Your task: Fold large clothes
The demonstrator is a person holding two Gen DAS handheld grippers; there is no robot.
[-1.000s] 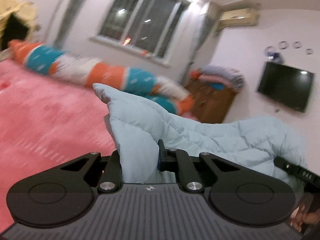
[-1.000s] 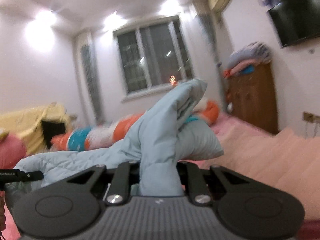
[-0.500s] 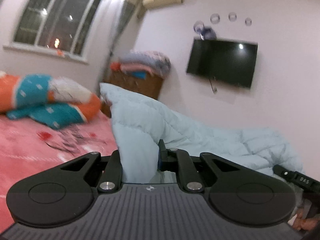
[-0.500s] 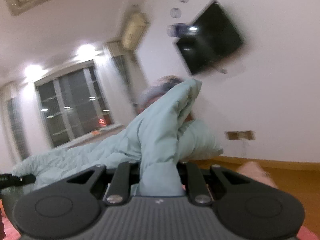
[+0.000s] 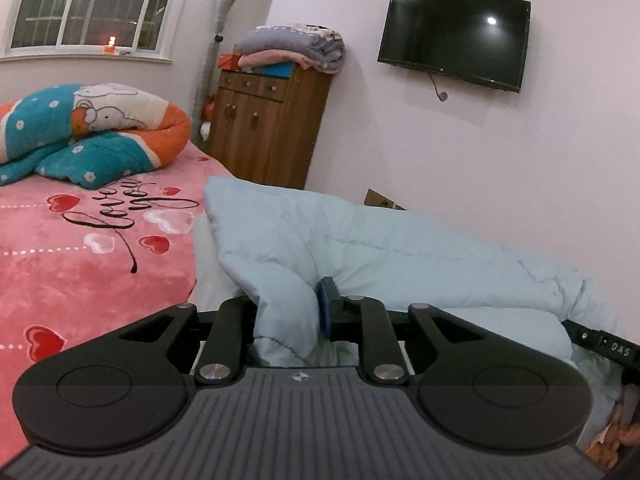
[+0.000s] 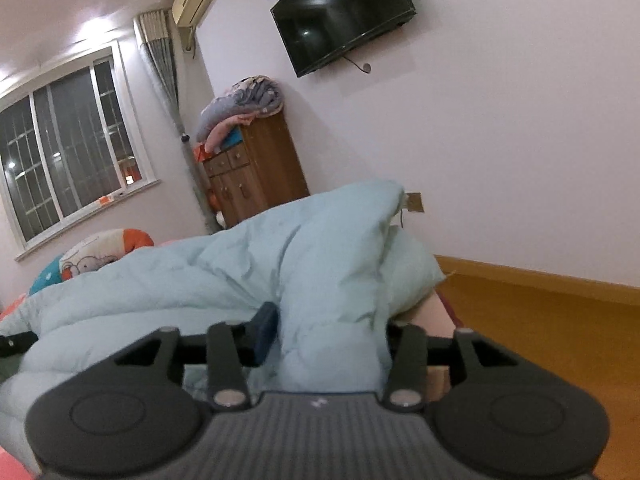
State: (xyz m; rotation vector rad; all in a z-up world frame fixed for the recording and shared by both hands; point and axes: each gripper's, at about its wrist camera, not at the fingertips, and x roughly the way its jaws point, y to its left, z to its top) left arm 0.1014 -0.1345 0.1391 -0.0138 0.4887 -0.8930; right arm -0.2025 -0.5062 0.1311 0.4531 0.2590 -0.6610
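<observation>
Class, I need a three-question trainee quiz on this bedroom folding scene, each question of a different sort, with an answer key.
1. True or false: a fold of the light blue padded garment lies between the fingers of the left gripper.
2. Multiple choice: what sits on top of the wooden cabinet? A) a lamp B) folded blankets C) a plant
3. Short answer: what hangs on the wall above the garment in the right wrist view?

Key
1. True; fabric also runs between the fingers of the right gripper, and both sets of jaws are opening.
2. B, the folded blankets.
3. A dark television.
</observation>
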